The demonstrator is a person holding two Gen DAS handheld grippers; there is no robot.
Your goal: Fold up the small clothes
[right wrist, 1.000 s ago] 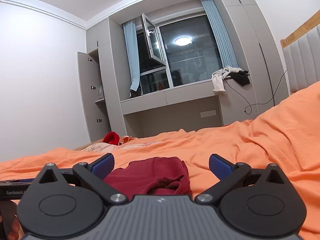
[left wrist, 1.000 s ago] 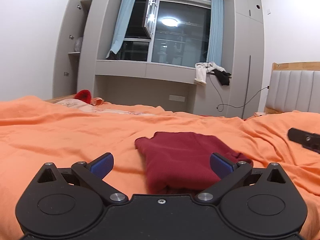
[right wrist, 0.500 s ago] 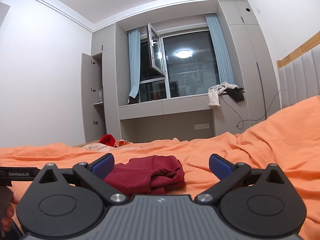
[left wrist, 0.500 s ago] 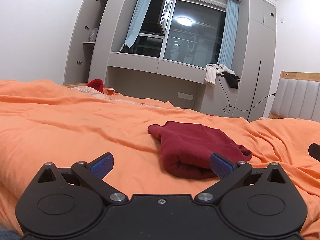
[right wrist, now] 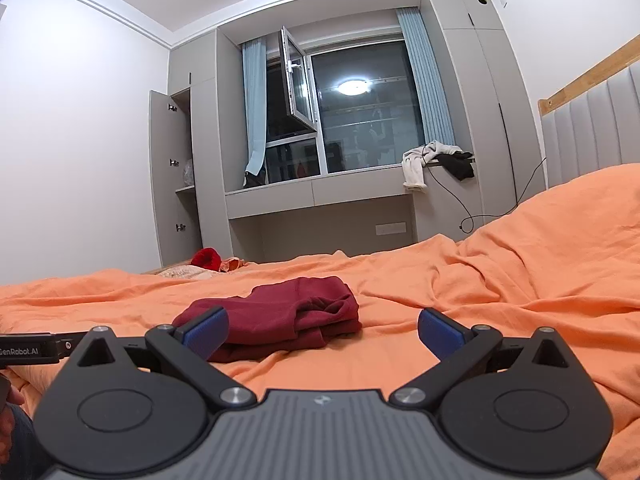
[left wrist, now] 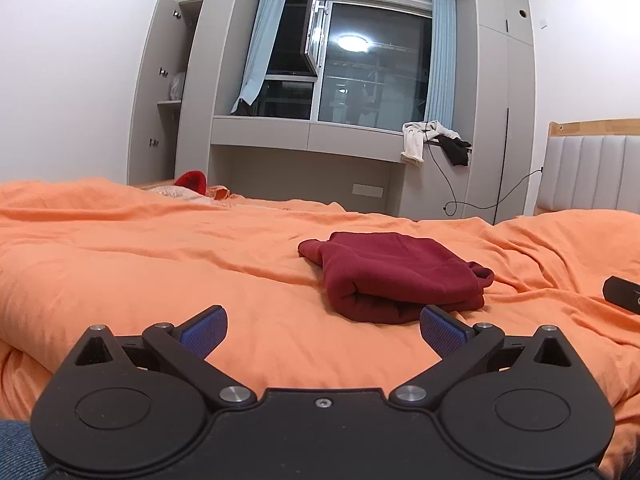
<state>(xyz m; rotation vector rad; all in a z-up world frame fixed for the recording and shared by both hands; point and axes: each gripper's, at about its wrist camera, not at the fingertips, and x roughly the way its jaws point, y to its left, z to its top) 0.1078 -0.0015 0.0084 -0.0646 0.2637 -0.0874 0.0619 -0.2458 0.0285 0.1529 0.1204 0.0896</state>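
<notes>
A dark red garment (left wrist: 394, 274) lies folded in a compact bundle on the orange bedspread (left wrist: 140, 264). It also shows in the right wrist view (right wrist: 288, 316). My left gripper (left wrist: 322, 330) is open and empty, held low over the bed a short way in front of the bundle. My right gripper (right wrist: 320, 330) is open and empty, with the bundle ahead and to the left, behind its left finger. The edge of the right gripper (left wrist: 622, 298) shows at the right of the left wrist view. The left gripper (right wrist: 32, 350) shows at the left of the right wrist view.
A red item and patterned cloth (left wrist: 192, 184) lie at the bed's far edge. White and black clothes (left wrist: 434, 144) hang on the window ledge. A padded headboard (left wrist: 592, 176) stands at the right. An open wardrobe (left wrist: 168, 92) is at the back left.
Both grippers have drawn back from the folded garment and stayed open. The bundle now sits farther from the left gripper's fingers. The garment itself has not moved.
</notes>
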